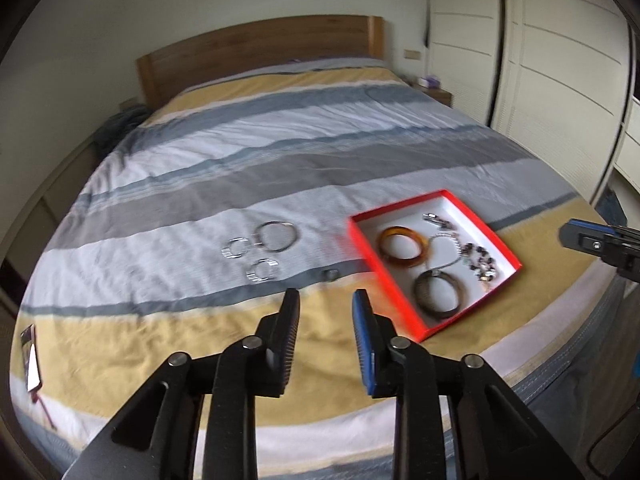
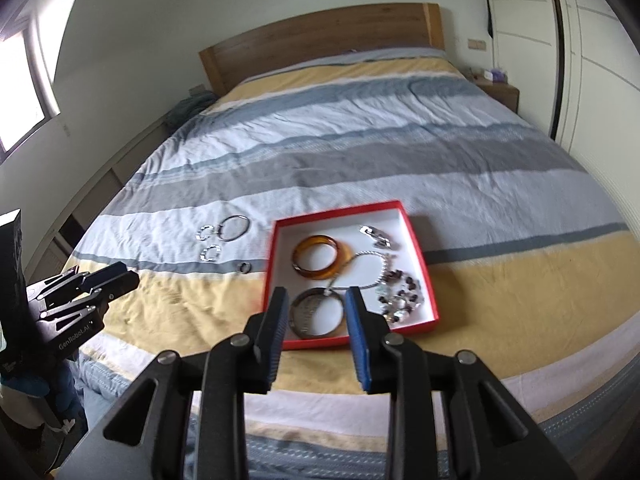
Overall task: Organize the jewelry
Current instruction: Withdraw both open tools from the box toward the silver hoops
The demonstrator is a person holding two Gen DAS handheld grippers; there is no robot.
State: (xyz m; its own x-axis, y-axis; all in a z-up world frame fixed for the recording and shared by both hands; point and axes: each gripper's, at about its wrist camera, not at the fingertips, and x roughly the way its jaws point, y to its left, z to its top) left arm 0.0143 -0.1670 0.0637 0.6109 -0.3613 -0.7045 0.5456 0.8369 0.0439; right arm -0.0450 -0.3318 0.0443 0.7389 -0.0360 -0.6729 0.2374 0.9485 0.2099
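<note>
You have open striped bedspread (image 2: 360,152) beyond the red box (image 2: 434,312); loose bangles (image 2: 234,228) and what looks like a small ring (image 2: 244,267) dot the cloth to its left.

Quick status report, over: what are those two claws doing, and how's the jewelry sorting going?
Left gripper and right gripper open, empty, above bed. Red box holds bangles, beads. Silver hoops and small ring still on bedspread. Path unobstructed.

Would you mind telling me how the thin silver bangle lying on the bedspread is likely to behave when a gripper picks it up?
The silver bangle keeps a clean round outline, so it is probably stiff. Its wire looks thin and shiny, so it may slip between the pads. It lies flat on the soft bedspread, so the fingertips would likely have to press into the fabric.
</note>
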